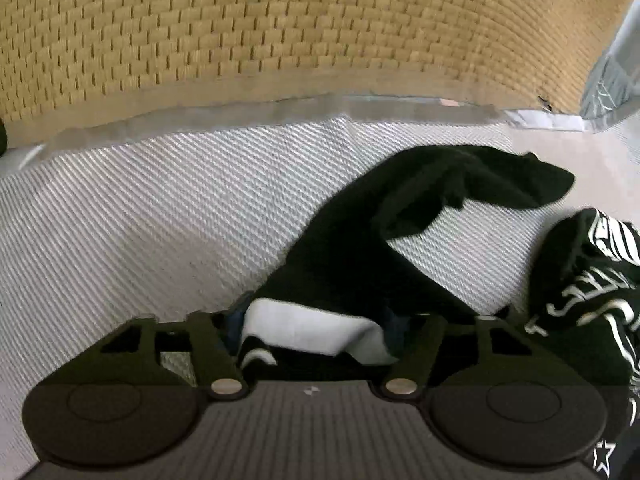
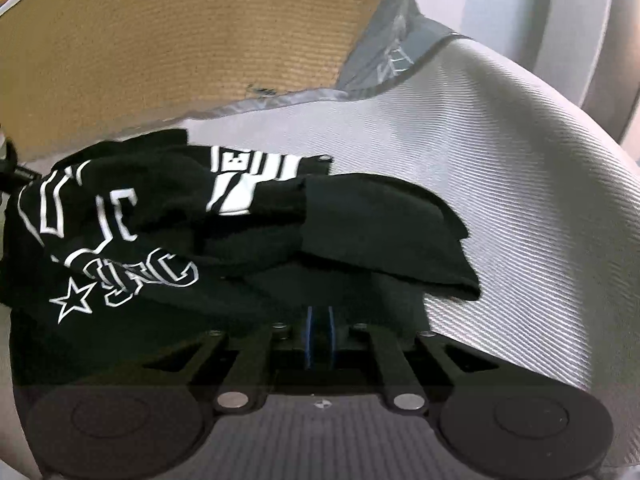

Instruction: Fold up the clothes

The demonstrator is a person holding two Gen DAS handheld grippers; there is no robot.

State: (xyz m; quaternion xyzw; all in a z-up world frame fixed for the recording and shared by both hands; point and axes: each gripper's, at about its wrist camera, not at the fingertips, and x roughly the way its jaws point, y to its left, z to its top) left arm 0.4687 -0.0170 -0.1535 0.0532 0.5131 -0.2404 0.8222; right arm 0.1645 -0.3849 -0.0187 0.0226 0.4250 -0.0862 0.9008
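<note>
A black garment (image 1: 360, 248) with white lettering and stripes lies crumpled on a white ribbed cover (image 1: 160, 208). In the left wrist view my left gripper (image 1: 316, 326) stands about half apart, and a bunched white-and-black fold fills the gap from pad to pad. One plain black sleeve (image 1: 480, 184) trails away to the upper right. In the right wrist view the same garment (image 2: 200, 240) is heaped left of centre, star and letters showing. My right gripper (image 2: 319, 312) has its blue pads nearly together, pinching black cloth at the garment's near edge.
A yellow woven mat (image 1: 280, 28) runs beyond the cover's far edge and shows again as the woven mat (image 2: 180, 40) in the right view. A grey fabric item (image 2: 388, 56) lies at the far corner. Bare white cover (image 2: 500, 200) spreads to the right.
</note>
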